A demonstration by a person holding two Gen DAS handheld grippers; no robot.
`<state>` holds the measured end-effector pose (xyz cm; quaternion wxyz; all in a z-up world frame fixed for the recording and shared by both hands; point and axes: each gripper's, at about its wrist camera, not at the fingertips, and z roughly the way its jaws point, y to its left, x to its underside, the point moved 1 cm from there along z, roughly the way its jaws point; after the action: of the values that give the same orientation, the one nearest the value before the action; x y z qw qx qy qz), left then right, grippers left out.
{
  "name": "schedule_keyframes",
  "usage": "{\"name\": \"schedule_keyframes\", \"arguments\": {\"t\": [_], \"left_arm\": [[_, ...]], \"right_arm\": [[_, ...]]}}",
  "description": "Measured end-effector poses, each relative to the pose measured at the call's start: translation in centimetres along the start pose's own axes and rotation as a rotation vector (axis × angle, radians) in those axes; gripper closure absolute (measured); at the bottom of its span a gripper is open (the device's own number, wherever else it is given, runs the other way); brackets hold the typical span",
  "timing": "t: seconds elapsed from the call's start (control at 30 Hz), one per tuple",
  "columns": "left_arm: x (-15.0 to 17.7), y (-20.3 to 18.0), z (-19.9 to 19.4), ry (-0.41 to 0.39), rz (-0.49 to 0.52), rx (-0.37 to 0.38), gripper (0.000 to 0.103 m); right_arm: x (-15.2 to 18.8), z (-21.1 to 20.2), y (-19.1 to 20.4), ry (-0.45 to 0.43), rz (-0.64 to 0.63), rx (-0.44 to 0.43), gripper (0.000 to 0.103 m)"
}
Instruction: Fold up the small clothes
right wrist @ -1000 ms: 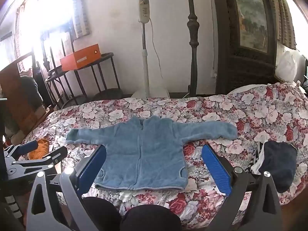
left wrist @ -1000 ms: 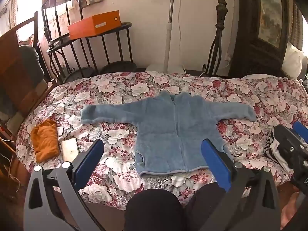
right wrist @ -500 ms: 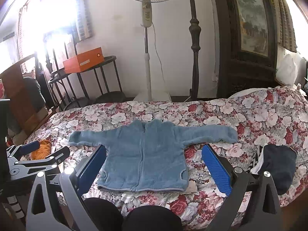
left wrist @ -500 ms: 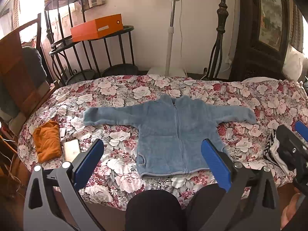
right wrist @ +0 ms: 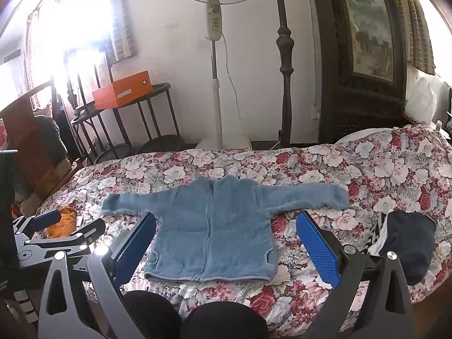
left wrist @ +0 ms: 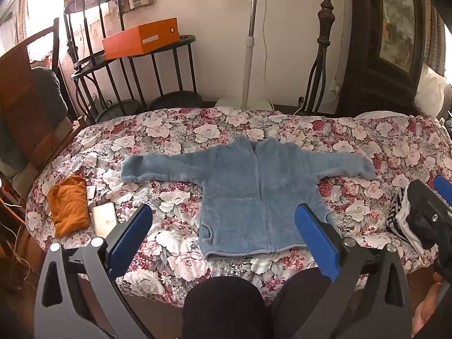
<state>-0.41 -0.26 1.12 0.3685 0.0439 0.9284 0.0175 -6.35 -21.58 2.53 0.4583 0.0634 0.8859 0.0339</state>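
Blue fleece jacket (left wrist: 254, 195) is lying flat, sleeves spread, on the floral bed (left wrist: 180, 130); left hand-held gripper (left wrist: 223, 234) and right hand-held gripper (right wrist: 226, 240) are hovering wide open, partly masking its hem.

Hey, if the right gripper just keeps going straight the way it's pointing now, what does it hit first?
Most likely the blue fleece jacket spread flat on the flowered bedspread. The right gripper is open, and the jacket's body sits between its fingers, with nothing in the way. Depth is hard to judge through the fisheye.
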Motion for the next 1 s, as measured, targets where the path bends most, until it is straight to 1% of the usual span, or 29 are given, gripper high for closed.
{"name": "schedule_keyframes", "arguments": {"t": [0.27, 0.43, 1.0], "left_arm": [[0.23, -0.14, 0.04, 0.002, 0.0, 0.001, 0.005], [0.95, -0.31, 0.19, 0.01, -0.002, 0.003, 0.005], [0.79, -0.33, 0.21, 0.014, -0.004, 0.003, 0.005]], "right_arm": [[0.01, -0.18, 0.18, 0.002, 0.001, -0.001, 0.003], [0.05, -0.08, 0.16, 0.002, 0.002, -0.001, 0.003], [0.06, -0.14, 0.2, 0.003, 0.003, -0.003, 0.003]]}}
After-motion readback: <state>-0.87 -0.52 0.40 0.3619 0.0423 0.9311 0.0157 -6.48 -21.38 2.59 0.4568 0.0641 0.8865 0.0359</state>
